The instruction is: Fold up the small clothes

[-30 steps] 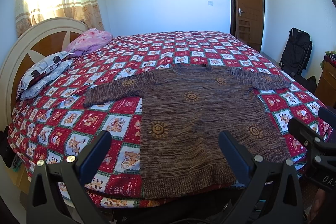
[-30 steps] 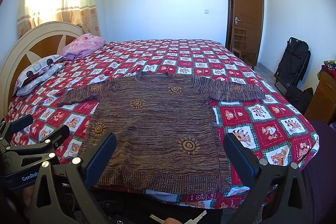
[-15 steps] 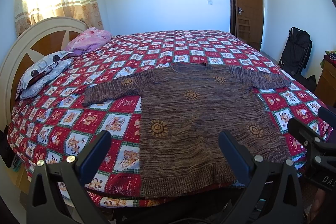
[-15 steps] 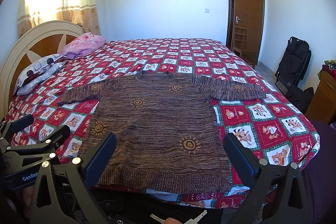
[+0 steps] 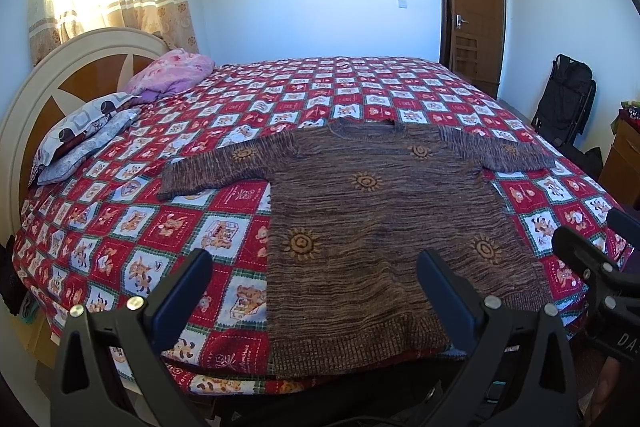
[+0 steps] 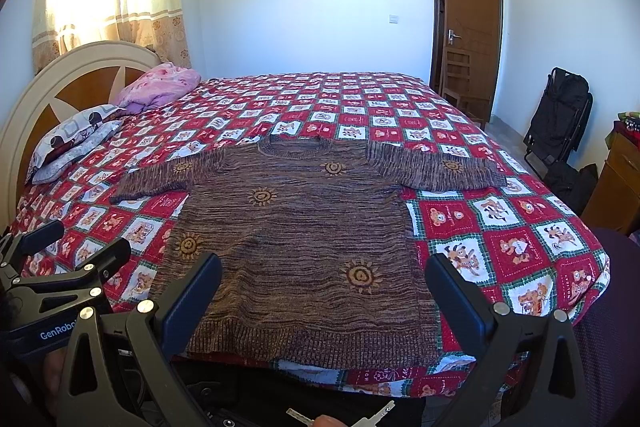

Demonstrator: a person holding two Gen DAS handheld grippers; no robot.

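Left wrist view: left gripper is spread wide, nothing btwn the fingers, hovering off the near edge of the bed. The brown sweater lies flat on the quilt, hem twd the camera, collar away, both sleeves out to the sides. Right gripper shows at the far right edge, also clear of the cloth.

Right wrist view: right gripper is wide open too, empty, just short of the hem. Sweater is spread w/ few wrinkles; its right sleeve reaches across the red squares. Left gripper sits low at left, apart from the cloth.

Judgement: folding hasn't begun, so step in hand is the first grasp. To do it well: take a sleeve end or a hem corner, one per gripper, pinch the knit only, not the quilt under it. Lift low and carry straight across so the loose knit doesn't bunch or drag the body off square.
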